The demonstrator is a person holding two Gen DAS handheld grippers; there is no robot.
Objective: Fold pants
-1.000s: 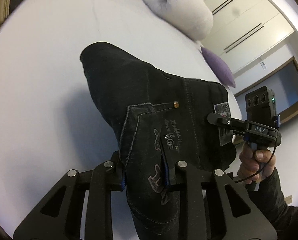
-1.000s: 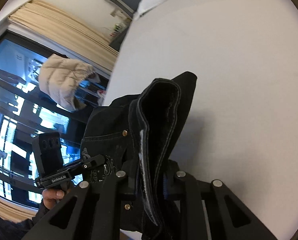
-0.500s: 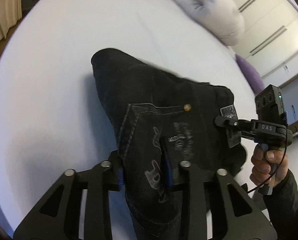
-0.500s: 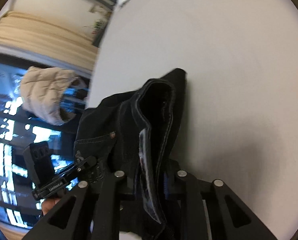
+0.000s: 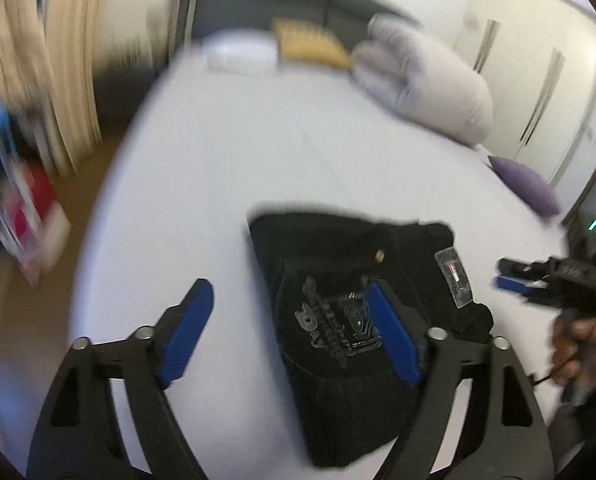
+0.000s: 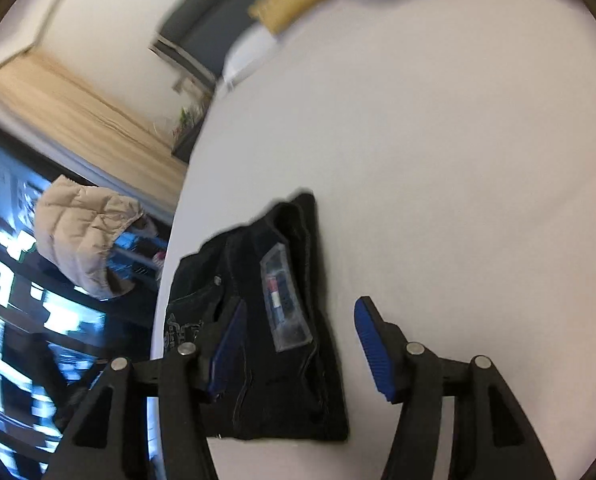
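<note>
1 wide white bed (image 5: 226, 168) fills most of both views, its sheet smooth. At its far end lie 1 pale grey bolster cushion (image 5: 425, 84), 1 flat white pillow (image 5: 238, 54), 1 mustard-yellow cushion (image 5: 309, 46) and 1 small purple cushion (image 5: 523, 186) near the right edge. 1 beige quilted jacket (image 6: 84, 236) hangs against the dark window in the right wrist view.

1 pair of black denim pants (image 5: 345, 312), folded into a compact bundle, lies flat on the sheet near the bed's near edge. Grey embroidered lettering, 1 brass rivet and 1 pale rectangular waistband label (image 6: 284, 300) show on its upper face.

There are 2 black grippers with blue finger pads. The left gripper (image 5: 286, 332) is spread wide and holds nothing: its left pad (image 5: 184, 332) hangs over bare sheet, apart from the bundle, while its right pad overlaps the embroidered lettering, so the bundle's left edge falls between the 2 fingers. Whether that pad touches the cloth cannot be told through the blur. The right gripper (image 6: 301, 348) is likewise released: the labelled side of the bundle sits between its fingers, the left pad over the dark denim, the right pad (image 6: 371, 348) over white sheet just beside the bundle's edge.
</note>
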